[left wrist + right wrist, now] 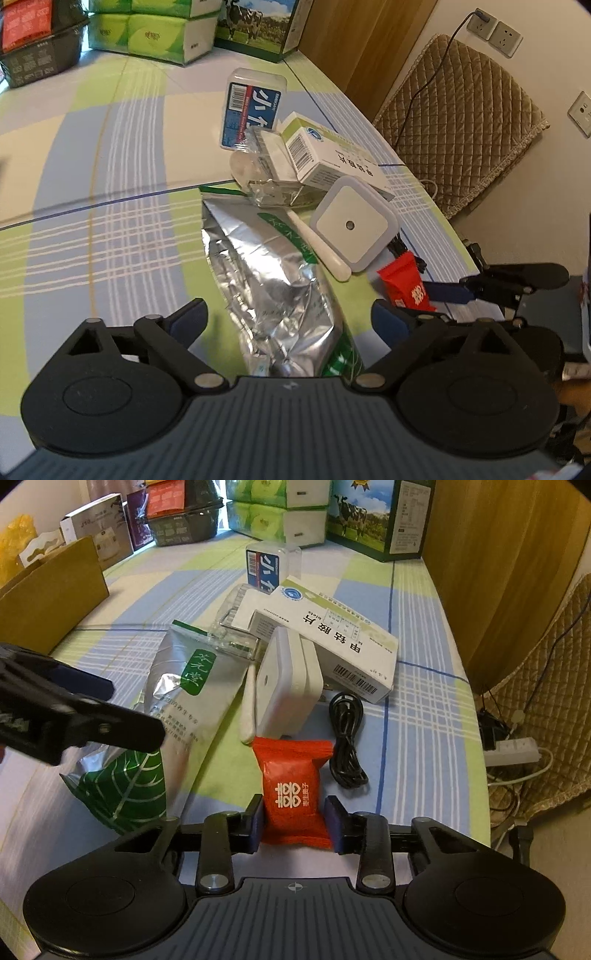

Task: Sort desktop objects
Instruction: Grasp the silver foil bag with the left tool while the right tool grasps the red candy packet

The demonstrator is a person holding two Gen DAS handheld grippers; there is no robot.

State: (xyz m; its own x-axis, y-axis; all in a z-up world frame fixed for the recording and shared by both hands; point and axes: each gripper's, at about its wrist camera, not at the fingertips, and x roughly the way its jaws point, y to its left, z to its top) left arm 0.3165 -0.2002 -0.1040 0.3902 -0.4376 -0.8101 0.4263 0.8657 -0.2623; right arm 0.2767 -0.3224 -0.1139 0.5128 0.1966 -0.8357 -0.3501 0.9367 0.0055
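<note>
The right gripper [294, 821] has its two pads pressed against the sides of the red candy packet [293, 794], one on each flank near the packet's near end, so it is grasping the candy; the packet sits at the near edge of the pile on the desk [424, 738], probably chosen first because it lies loose and free of the heap, with nothing resting on it. Whether it is already lifted off the cloth or still lying on it cannot be told. The left gripper [290, 325] is released, its fingers spread wide above the crumpled silver pouch [273, 280], which stretches away from it toward the rest of the pile; that wide spread suits the pouch's breadth and suggests it is the left side's next pick. Behind the candy the things overlap: the square white night light [290, 685] leans on the medicine box [332, 642], a thin white stick [248, 709] lies between the night light and the pouch, and a black coiled cable [347, 738] lies just beside the candy to its right. A clear plastic wrapper [266, 177] and a blue-labelled box [251, 110] stand further back. Because the box and night light prop each other, taking the outer, unburdened pieces first should keep the heap from sliding.
</note>
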